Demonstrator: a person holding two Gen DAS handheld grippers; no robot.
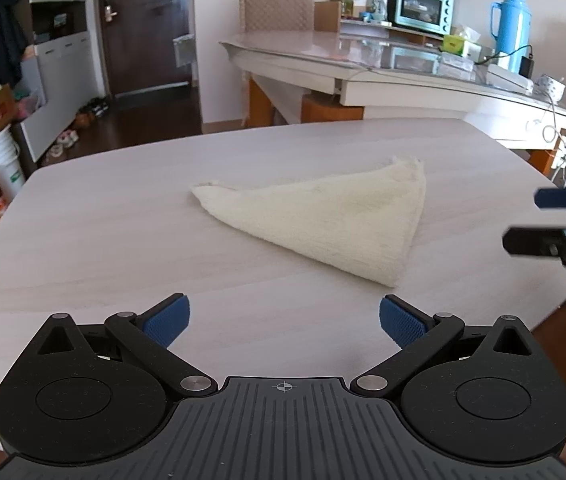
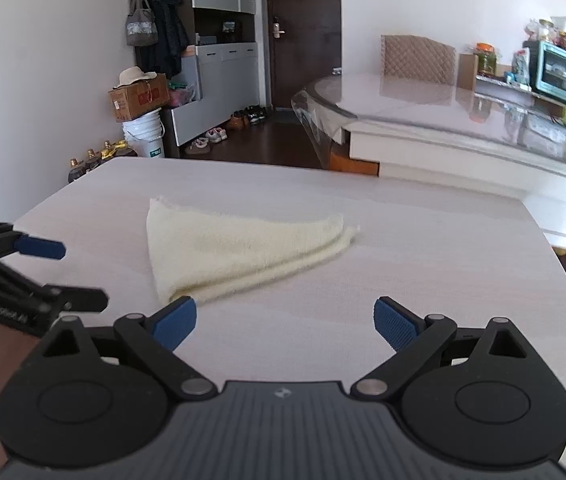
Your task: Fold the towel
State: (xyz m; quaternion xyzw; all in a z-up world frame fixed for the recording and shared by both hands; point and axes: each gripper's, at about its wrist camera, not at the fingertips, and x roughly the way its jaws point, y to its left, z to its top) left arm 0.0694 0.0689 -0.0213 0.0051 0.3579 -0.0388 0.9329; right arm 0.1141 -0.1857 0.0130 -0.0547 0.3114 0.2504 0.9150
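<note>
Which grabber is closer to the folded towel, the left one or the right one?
Right, though only slightly. The right gripper is open just short of the towel, one finger nearly at its corner. The left gripper is open with more bare table before it.

The right gripper [image 1: 523, 220] is cut off by the left wrist view's edge; the oven's [image 2: 565, 72] contents blur.
</note>
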